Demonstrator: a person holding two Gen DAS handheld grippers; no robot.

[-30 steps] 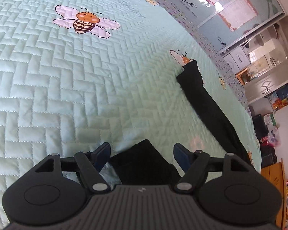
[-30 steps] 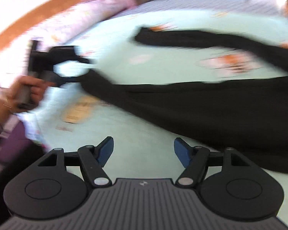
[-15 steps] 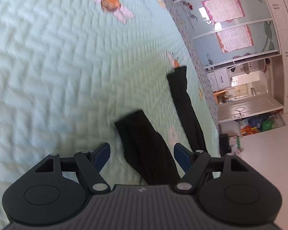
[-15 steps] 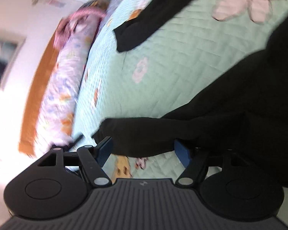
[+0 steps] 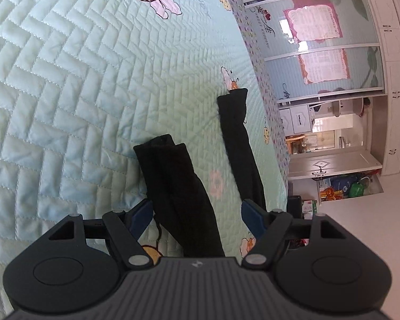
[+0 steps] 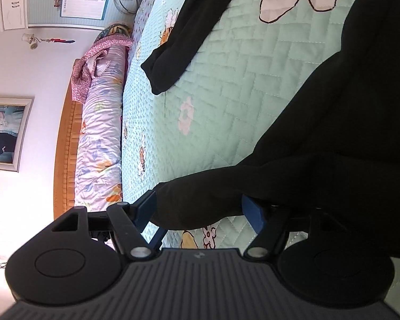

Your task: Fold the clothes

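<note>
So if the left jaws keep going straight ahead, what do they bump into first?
Probably the black sleeve lying between the open jaws of the left gripper, with the green quilt just under it; depth is hard to judge.

No legible text anywhere

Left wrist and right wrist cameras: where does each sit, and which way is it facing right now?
Left wrist: on the left gripper, looking down along open fingers at a black sleeve on the green quilt, wardrobe beyond.
Right wrist: on the right gripper, rolled sideways, fingers either side of another sleeve end, headboard beyond.
Shared: the same black garment and quilt.
</note>
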